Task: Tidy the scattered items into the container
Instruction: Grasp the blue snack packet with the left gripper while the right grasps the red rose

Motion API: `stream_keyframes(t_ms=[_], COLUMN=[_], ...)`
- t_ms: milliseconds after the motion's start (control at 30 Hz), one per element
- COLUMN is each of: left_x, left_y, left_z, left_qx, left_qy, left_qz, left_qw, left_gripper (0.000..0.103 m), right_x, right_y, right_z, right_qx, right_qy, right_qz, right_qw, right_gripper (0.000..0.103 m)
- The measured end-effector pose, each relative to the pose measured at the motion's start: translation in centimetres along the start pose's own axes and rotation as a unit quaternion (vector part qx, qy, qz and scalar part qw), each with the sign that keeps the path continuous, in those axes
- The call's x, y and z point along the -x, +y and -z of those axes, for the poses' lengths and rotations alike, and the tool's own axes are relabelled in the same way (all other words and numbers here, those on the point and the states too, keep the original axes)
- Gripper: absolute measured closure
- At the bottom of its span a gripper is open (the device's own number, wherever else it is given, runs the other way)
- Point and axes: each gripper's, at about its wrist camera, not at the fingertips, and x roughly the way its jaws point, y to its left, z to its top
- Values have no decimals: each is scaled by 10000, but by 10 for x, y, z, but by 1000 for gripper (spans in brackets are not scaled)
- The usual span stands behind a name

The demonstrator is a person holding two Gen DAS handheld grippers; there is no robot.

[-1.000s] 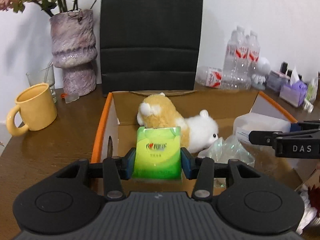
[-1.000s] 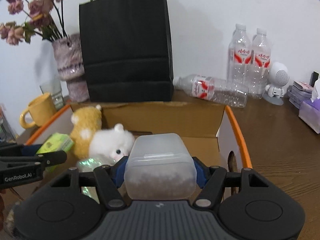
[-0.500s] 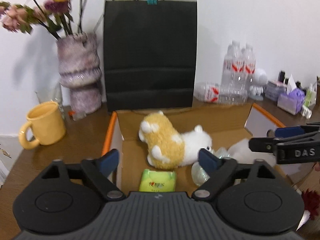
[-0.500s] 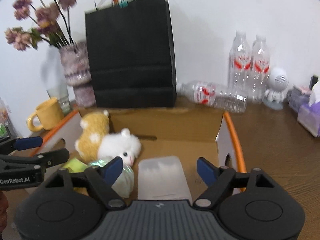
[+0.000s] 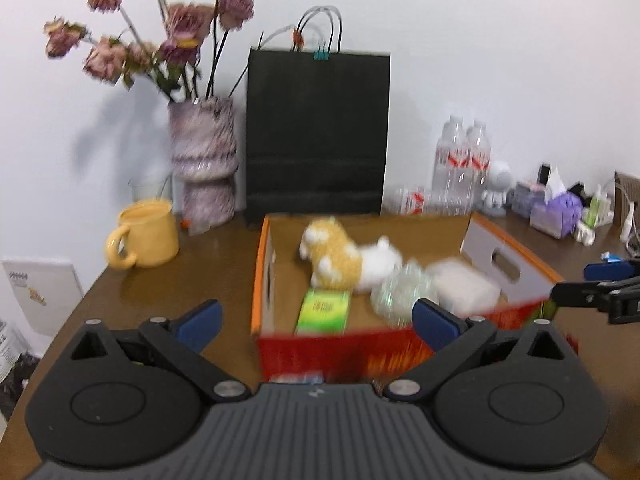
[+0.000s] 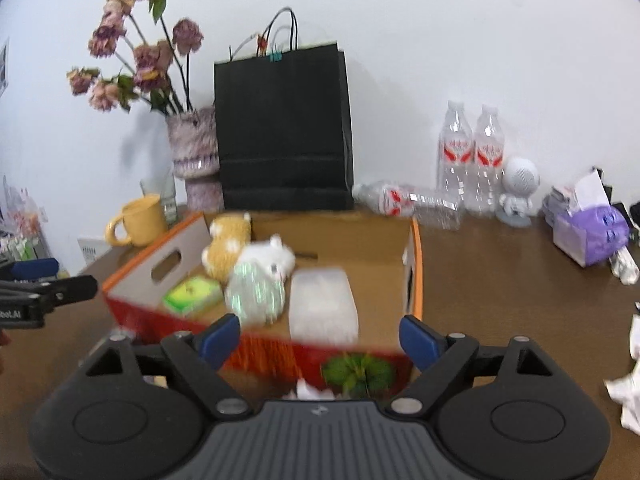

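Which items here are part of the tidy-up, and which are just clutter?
Job: cardboard box; in it green tissue pack, plush toy, crumpled plastic, frosted tub.

Lying about: black bag, vase, yellow mug, water bottles.

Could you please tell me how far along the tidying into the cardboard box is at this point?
Already in the cardboard box: green tissue pack, frosted plastic tub, plush toy and a crinkled clear wrapper. In hand: nothing; the left tongs stand open, and the right tongs are opening with nothing between them. Possibly left: crumpled white paper on the table at the right.
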Motion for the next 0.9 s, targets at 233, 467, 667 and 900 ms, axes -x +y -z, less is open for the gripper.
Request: stream_keyframes(t_ms=[233,467,667,900], left_x=[-19,-48,-60,-50], left_y=[14,22,19,21], left_z=[38,46,52,52], left_qx=[248,418,324,462], left_qy=[619,940,1071,901], left_qz=[-355,-476,-440,-415], left_qw=[9971,9936,9927,9940], left_gripper=[0,3,31,70], right_x=[-7,-22,-34,-26], right_y=[-1,-22,-30,-40], right_z=[40,54,60,63], right_qx=[-9,-344,-680,-1080], right_qy=[322,498,679,519], right_qz=[351,533,203,25], right_qw=[9989,9967,9952,9928], right_gripper=[22,27,50,65])
